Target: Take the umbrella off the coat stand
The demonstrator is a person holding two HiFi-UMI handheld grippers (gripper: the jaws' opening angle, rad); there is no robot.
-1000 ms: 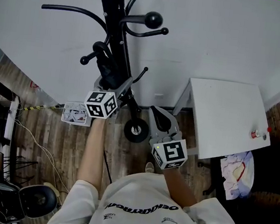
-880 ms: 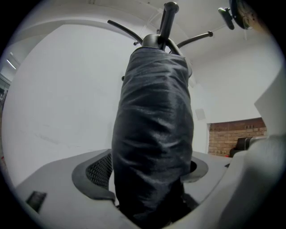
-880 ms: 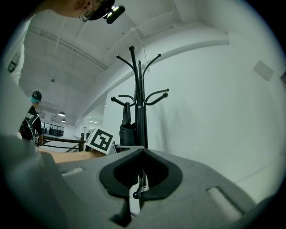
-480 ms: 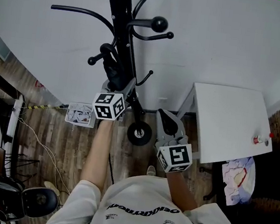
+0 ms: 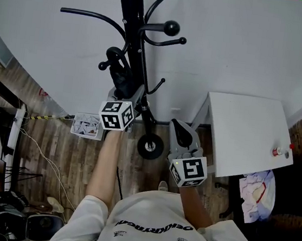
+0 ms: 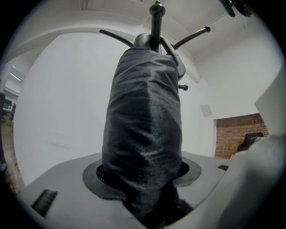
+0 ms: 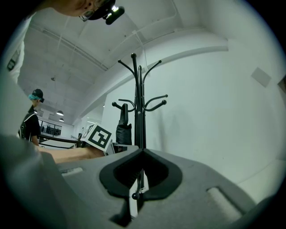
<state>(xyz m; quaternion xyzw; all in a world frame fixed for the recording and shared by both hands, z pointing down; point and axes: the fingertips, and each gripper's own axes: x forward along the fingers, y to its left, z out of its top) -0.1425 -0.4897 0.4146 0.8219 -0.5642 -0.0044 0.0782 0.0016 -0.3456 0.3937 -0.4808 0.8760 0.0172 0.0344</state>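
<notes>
A black folded umbrella (image 5: 120, 77) hangs upright from a hook of the black coat stand (image 5: 132, 11). My left gripper (image 5: 123, 93) reaches level to it. Its jaws are closing, with the umbrella's dark fabric (image 6: 143, 134) between them and pressed by the pads; the fabric fills the left gripper view. My right gripper (image 5: 179, 128) is held lower and to the right, apart from the stand, its jaws shut with nothing in them. In the right gripper view, the stand (image 7: 140, 112) and the umbrella (image 7: 124, 127) rise beyond the right gripper (image 7: 142, 152).
A white table (image 5: 248, 129) stands against the wall at right. The stand's round foot (image 5: 150, 145) rests on the wood floor, next to a white tray of papers (image 5: 86, 125). Cables and a chair lie at lower left. A person (image 7: 32, 120) stands far off.
The head view has shifted a little down and right. Both grippers stay about where they were, the left one at the umbrella.
</notes>
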